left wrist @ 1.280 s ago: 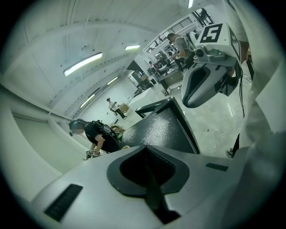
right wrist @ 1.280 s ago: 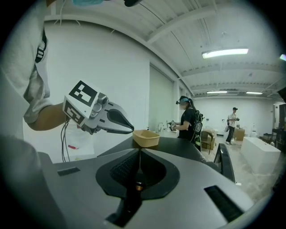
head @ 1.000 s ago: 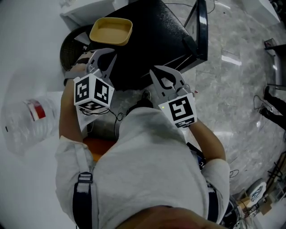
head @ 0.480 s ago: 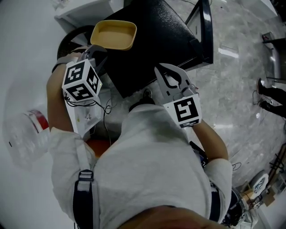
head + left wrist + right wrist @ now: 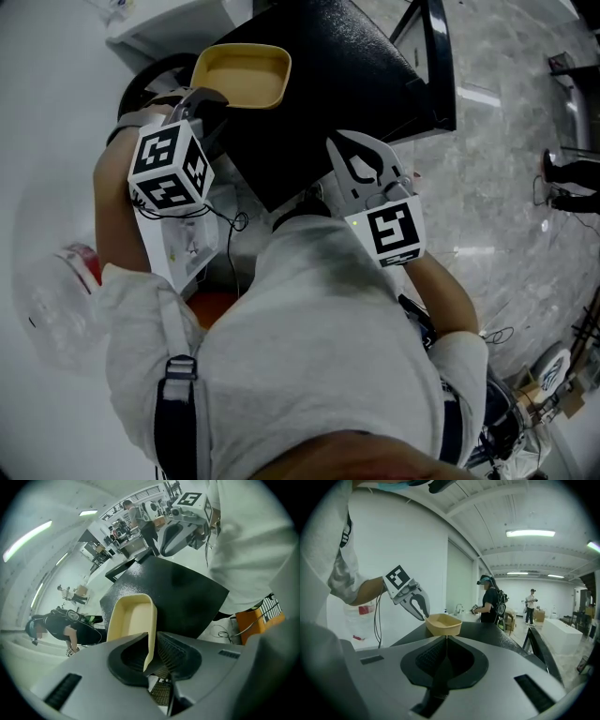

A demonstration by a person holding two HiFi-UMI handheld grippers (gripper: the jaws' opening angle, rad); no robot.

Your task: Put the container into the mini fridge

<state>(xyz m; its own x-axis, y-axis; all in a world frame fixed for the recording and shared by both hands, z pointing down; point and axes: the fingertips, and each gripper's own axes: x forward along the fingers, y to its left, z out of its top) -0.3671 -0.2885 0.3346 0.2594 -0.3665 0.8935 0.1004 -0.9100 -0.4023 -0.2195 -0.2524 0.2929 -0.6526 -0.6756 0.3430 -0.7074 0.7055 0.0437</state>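
At left, left tongs [image 5: 152,657] opening, thin rim of container [image 5: 130,620] between the pads. Shallow, pale yellow, oblong with rounded corners, empty; rests on speckled black top of mini fridge [image 5: 347,84], at its left corner. At right, right tongs [image 5: 444,644] pressed together, empty, over fridge's near edge.

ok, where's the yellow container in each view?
Head view: container at the top, left of centre, on the black fridge.
Left gripper view: centre, its rim between the jaws of the left gripper, which are opening.
Right gripper view: centre, small, just above the jaws.
Shared landmark: the black fridge top under the container in all three views.
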